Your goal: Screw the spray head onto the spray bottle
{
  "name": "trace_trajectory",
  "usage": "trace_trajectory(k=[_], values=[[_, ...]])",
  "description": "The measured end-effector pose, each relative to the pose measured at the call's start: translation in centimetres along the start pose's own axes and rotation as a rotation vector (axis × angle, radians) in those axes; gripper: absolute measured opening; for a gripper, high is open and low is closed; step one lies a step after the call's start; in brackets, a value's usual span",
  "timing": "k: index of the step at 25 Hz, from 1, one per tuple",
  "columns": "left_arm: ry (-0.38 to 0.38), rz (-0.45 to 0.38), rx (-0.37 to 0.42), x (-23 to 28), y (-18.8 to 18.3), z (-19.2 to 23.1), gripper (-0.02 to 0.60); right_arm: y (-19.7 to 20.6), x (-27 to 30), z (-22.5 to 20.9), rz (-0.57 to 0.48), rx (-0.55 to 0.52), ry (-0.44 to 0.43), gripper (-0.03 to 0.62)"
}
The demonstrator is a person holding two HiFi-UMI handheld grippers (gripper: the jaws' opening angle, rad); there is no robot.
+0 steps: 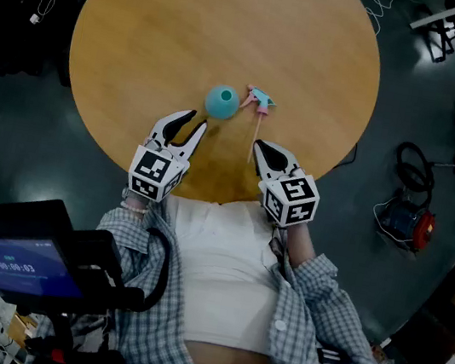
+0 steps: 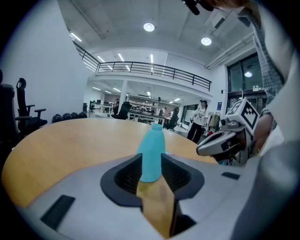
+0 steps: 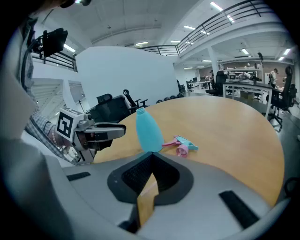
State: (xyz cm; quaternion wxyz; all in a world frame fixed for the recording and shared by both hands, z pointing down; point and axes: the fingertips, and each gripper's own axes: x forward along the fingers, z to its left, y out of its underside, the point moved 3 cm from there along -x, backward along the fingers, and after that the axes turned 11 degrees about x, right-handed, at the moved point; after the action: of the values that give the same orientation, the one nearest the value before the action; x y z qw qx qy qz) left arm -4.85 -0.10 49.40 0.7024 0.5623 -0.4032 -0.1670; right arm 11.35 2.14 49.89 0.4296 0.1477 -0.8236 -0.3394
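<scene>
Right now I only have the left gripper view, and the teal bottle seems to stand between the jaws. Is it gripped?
Observer: No. In the head view the bottle stands on the table just beyond the tips of the left gripper, apart from them.
Reviewer: Where is the spray head?
Observer: The spray head lies on the table close beside the bottle, on its right, its tube pointing back toward the person.
Reviewer: And the right gripper's jaws?
Observer: The right gripper view shows the right gripper with its jaws together and nothing between them.
</scene>
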Motion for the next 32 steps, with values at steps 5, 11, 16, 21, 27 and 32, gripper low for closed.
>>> trace_trajectory(k=[5, 11, 16, 21, 27, 32], values=[[0.015, 0.021, 0.075, 1.3, 0.1, 0.0, 0.28, 0.2, -0.2, 0.2, 0.003, 0.006, 0.005, -0.008], [0.039, 0.048, 0.134, 3.1, 0.2, -0.5, 0.397, 0.6, -0.7, 0.3, 0.006, 0.017, 0.013, -0.008], [0.056, 0.086, 0.146, 4.8, 0.6, -1.1, 0.436, 0.9, -1.2, 0.4, 0.011, 0.026, 0.021, -0.008], [0.074, 0.091, 0.149, 6.0, 0.2, -1.9, 0.436, 1.1, -1.7, 0.2, 0.017, 0.035, 0.033, -0.008], [0.066, 0.126, 0.201, 6.4, 1.1, -1.8, 0.377, 0.9, -1.7, -0.1, 0.023, 0.019, 0.041, -0.008], [0.061, 0.126, 0.221, 6.2, 0.9, -1.9, 0.374, -0.9, -0.8, -1.8, 0.037, -0.081, 0.065, -0.008]])
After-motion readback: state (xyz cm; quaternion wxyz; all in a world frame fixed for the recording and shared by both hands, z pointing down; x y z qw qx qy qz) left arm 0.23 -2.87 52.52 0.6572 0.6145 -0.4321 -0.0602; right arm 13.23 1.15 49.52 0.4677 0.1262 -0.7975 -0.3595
